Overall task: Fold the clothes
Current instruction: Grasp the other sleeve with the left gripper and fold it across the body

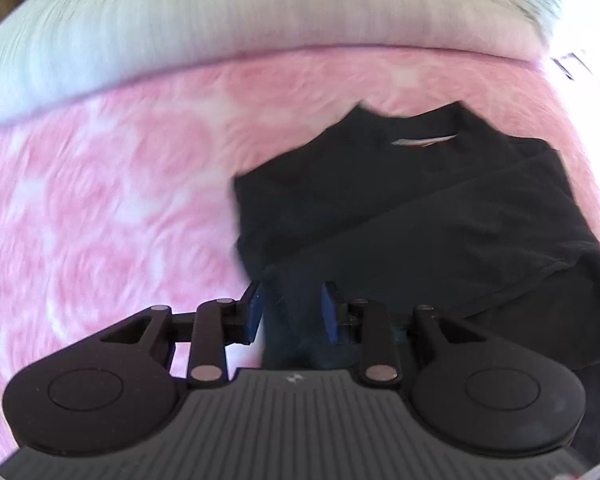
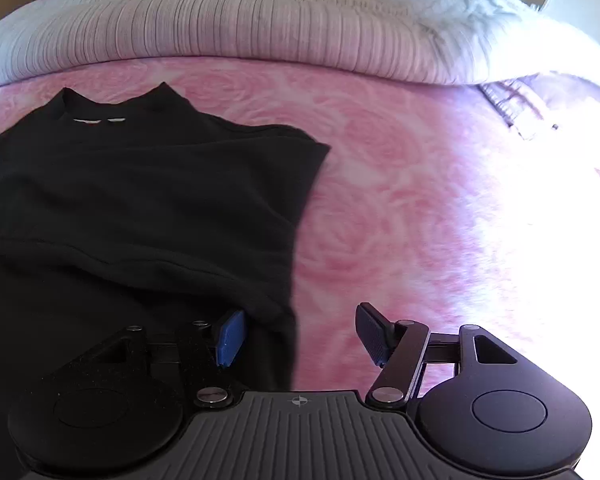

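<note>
On the bed [image 2: 400, 168], one black shirt [image 2: 140, 200] lies partly folded, collar toward the far edge where one pale ribbed blanket [image 2: 220, 28] is piled. One pink rose cover is under it. The risk, as I judge it: the shirt's loose folded layers could slide or bunch if one side is pulled harder. Two grippers: the left gripper [image 1: 292, 312] has its fingers pinched on shirt cloth; the right gripper [image 2: 300, 336] is spread wide, straddling the shirt's near side edge.
</note>
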### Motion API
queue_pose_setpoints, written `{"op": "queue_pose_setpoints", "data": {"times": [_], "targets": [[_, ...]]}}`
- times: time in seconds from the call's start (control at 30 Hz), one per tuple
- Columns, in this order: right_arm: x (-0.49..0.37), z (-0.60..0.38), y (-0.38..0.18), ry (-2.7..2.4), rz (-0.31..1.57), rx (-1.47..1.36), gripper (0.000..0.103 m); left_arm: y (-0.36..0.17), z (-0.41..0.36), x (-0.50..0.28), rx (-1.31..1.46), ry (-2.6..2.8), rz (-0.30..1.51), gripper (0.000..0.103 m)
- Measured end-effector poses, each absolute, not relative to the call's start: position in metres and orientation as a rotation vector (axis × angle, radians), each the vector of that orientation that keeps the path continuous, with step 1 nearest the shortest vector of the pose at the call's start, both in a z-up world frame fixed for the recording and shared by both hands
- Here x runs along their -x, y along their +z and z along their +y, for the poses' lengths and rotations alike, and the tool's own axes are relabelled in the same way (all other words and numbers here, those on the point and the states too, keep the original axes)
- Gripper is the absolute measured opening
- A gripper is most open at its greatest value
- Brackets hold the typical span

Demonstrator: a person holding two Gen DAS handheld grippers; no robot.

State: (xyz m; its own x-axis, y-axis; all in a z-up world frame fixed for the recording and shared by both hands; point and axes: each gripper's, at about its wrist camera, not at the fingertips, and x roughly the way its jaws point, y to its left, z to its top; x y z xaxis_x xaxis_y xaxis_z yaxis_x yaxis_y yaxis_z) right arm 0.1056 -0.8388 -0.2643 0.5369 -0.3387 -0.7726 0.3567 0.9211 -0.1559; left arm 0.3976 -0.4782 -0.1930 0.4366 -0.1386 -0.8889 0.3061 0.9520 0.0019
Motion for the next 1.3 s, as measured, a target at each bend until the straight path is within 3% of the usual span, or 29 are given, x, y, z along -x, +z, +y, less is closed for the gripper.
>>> {"op": "queue_pose_setpoints", "data": {"times": [0.13, 0.17, 0.23, 0.5, 0.6, 0.73, 0.77, 0.8, 0.93, 1.03, 1.07, 1.17, 1.23, 1.27, 1.3], "targets": [[-0.103, -0.837, -0.264, -0.34, 0.911, 0.018, 0.03, -0.191, -0.563, -0.429, -0.286, -0.503, 1.054, 0.026], [-0.103, -0.837, -0.264, -0.322, 0.91, 0.028, 0.017, -0.192, -0.59, -0.438, -0.321, -0.574, 1.042, 0.026], [-0.101, -0.837, -0.264, -0.297, 0.909, 0.035, 0.01, -0.197, -0.645, -0.456, -0.357, -0.7, 1.021, 0.027], [-0.081, -0.834, -0.265, -0.268, 0.909, 0.06, 0.008, -0.237, -0.82, -0.512, -0.429, -0.978, 1.02, 0.031], [-0.075, -0.84, -0.267, -0.281, 0.919, 0.052, 0.002, -0.257, -0.863, -0.515, -0.494, -1.033, 1.09, 0.031], [-0.069, -0.85, -0.272, -0.281, 0.93, 0.017, 0.002, -0.285, -0.892, -0.518, -0.576, -1.037, 1.183, 0.028], [-0.068, -0.853, -0.271, -0.275, 0.928, -0.003, 0.002, -0.284, -0.892, -0.519, -0.563, -1.033, 1.183, 0.019], [-0.067, -0.856, -0.269, -0.277, 0.918, -0.018, 0.002, -0.281, -0.889, -0.52, -0.538, -1.032, 1.169, 0.0], [-0.06, -0.861, -0.256, -0.288, 0.872, -0.064, 0.003, -0.266, -0.867, -0.534, -0.378, -0.969, 1.115, 0.001], [-0.066, -0.856, -0.254, -0.265, 0.845, -0.059, 0.032, -0.273, -0.849, -0.542, -0.284, -0.908, 1.128, 0.001], [-0.068, -0.854, -0.253, -0.257, 0.836, -0.057, 0.047, -0.276, -0.848, -0.543, -0.278, -0.906, 1.137, 0.001], [-0.077, -0.852, -0.255, -0.234, 0.823, -0.063, 0.05, -0.279, -0.849, -0.544, -0.251, -0.909, 1.134, 0.001], [-0.087, -0.853, -0.262, -0.232, 0.843, -0.06, 0.048, -0.278, -0.852, -0.543, -0.245, -0.908, 1.124, 0.001], [-0.091, -0.853, -0.265, -0.235, 0.857, -0.046, 0.024, -0.277, -0.852, -0.543, -0.24, -0.898, 1.117, 0.001], [-0.092, -0.854, -0.266, -0.242, 0.877, -0.027, 0.007, -0.276, -0.851, -0.543, -0.235, -0.888, 1.111, 0.001]]}}
